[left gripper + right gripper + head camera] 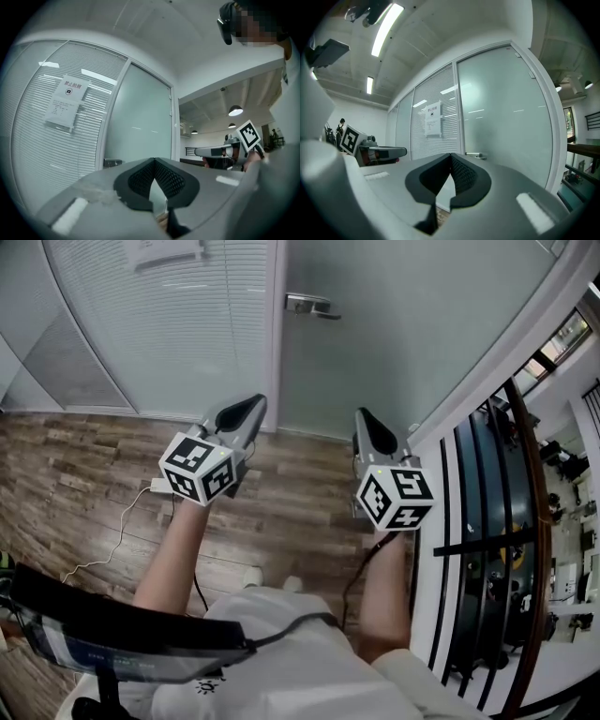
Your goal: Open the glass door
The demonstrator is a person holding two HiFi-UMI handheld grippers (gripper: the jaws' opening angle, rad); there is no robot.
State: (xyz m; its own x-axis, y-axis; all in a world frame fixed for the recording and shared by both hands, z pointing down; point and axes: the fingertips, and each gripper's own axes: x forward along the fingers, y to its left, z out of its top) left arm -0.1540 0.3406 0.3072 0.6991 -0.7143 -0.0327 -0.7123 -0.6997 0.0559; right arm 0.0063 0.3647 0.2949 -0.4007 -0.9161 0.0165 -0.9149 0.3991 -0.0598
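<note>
Corridor with wood floor, glass door closed ahead of me.
Nothing done yet: my left gripper and right gripper are clenched empty, short of the handle.

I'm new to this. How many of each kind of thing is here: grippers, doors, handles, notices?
Grippers: 2 (left gripper, right gripper)
Glass door: 1
Handle: 1
Notice: 1
Total: 5
</note>
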